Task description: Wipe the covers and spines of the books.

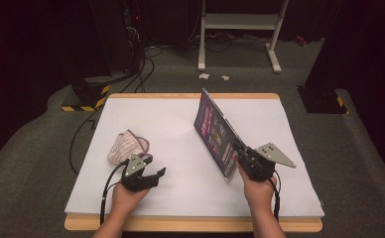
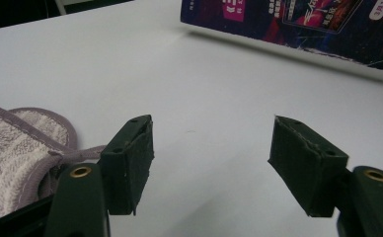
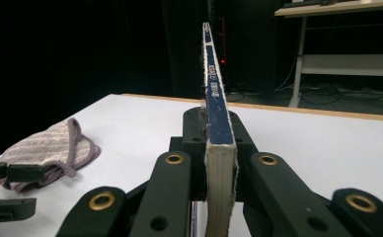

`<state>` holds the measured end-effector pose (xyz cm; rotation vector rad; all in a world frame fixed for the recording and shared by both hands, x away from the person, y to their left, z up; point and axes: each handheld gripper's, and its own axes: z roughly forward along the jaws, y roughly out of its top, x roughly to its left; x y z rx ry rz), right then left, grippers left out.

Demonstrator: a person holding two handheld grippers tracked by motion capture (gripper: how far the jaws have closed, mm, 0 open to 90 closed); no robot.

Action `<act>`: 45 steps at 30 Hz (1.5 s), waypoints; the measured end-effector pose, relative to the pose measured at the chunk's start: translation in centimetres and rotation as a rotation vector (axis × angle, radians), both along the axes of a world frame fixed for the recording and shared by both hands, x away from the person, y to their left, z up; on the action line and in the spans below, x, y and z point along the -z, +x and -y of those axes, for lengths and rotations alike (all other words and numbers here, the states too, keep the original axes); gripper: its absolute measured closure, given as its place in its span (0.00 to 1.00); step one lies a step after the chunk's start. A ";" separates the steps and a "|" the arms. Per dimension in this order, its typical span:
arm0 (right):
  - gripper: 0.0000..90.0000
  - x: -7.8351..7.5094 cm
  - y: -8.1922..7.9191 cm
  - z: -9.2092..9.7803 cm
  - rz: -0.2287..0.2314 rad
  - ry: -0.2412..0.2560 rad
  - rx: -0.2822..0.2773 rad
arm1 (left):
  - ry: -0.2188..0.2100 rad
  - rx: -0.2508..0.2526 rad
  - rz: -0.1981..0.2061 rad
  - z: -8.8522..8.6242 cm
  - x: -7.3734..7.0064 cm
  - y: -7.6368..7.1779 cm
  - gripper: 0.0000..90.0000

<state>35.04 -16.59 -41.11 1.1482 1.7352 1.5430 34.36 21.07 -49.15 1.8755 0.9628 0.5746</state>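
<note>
White-covered wooden table (image 1: 180,198) in a dark room | right gripper (image 1: 244,157) clenched on thin dark-blue book (image 1: 215,131), held on edge above right half | left gripper (image 1: 153,174) released, empty, near front-left | striped grey cloth mitt (image 1: 127,146) just beside it

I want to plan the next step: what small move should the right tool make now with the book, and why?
Probably lower the book flat onto the white table. The right tool is shut on its lower edge and holds it tilted in the air, while the left tool is open beside the cloth.
</note>
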 end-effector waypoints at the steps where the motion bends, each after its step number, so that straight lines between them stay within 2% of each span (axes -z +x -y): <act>1: 0.94 0.0 0.0 0.2 0.002 0.000 0.007 | 0.000 -0.001 0.000 0.0 0.0 0.0 0.37; 14: 0.94 -0.2 0.3 2.6 0.024 -0.001 0.112 | -0.003 -0.008 0.001 -0.2 -0.1 0.0 0.37; 16: 0.94 -0.3 0.2 3.4 0.030 0.001 0.146 | -0.005 -0.009 -0.002 -0.3 0.0 0.1 0.37; 21: 0.94 0.1 0.3 3.5 0.028 -0.027 0.173 | -0.005 -0.010 -0.003 -0.3 -0.1 0.1 0.37; 23: 0.94 0.3 0.4 3.0 0.018 -0.038 0.163 | -0.006 -0.010 -0.003 -0.3 -0.1 0.1 0.37; 28: 0.94 0.5 0.5 1.8 0.015 -0.032 0.120 | -0.002 -0.011 -0.006 -0.3 -0.1 0.1 0.37; 29: 0.94 0.6 0.4 0.8 0.020 -0.052 0.099 | -0.002 -0.011 -0.007 -0.3 -0.1 0.1 0.37; 34: 0.94 0.9 0.3 -0.5 0.012 -0.058 0.053 | -0.004 -0.010 -0.007 -0.3 -0.1 0.1 0.37; 39: 0.94 2.0 0.4 -3.0 -0.020 -0.090 -0.012 | -0.004 -0.010 -0.008 -0.3 -0.1 0.1 0.37; 45: 0.94 3.0 0.4 -4.6 -0.046 -0.120 -0.047 | -0.002 -0.011 -0.009 -0.3 -0.1 0.1 0.37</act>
